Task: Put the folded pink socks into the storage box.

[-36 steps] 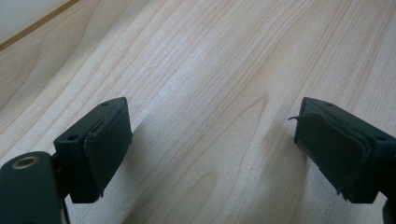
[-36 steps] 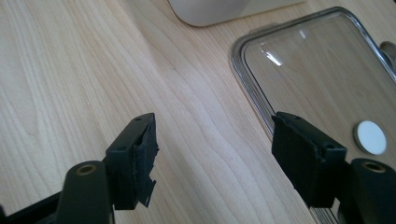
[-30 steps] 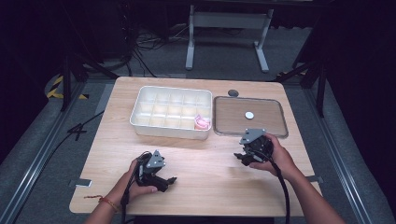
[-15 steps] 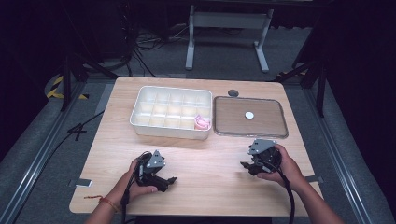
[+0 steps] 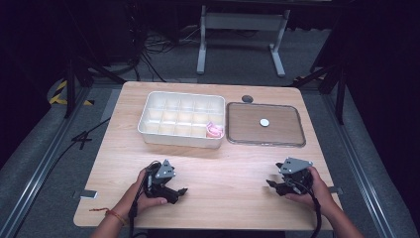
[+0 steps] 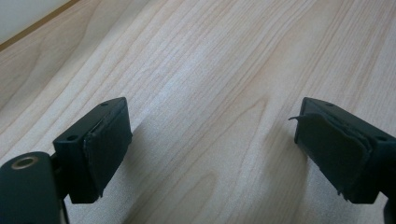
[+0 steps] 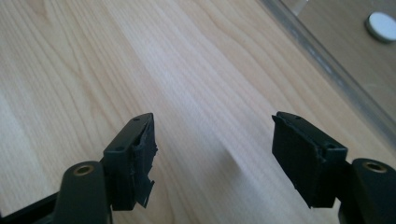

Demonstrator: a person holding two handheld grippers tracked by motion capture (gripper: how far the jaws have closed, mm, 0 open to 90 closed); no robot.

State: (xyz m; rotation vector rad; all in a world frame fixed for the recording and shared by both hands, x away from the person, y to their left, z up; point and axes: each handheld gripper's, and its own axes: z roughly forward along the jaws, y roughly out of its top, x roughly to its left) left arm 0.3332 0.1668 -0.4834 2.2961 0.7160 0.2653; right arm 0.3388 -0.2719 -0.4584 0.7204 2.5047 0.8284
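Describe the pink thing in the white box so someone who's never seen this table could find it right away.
On the wooden table sits a white divided tray, left of a clear flat lid. Look in the tray's front row, the compartment nearest the lid: the small crumpled pink object lies there. No other compartment appears to hold anything.
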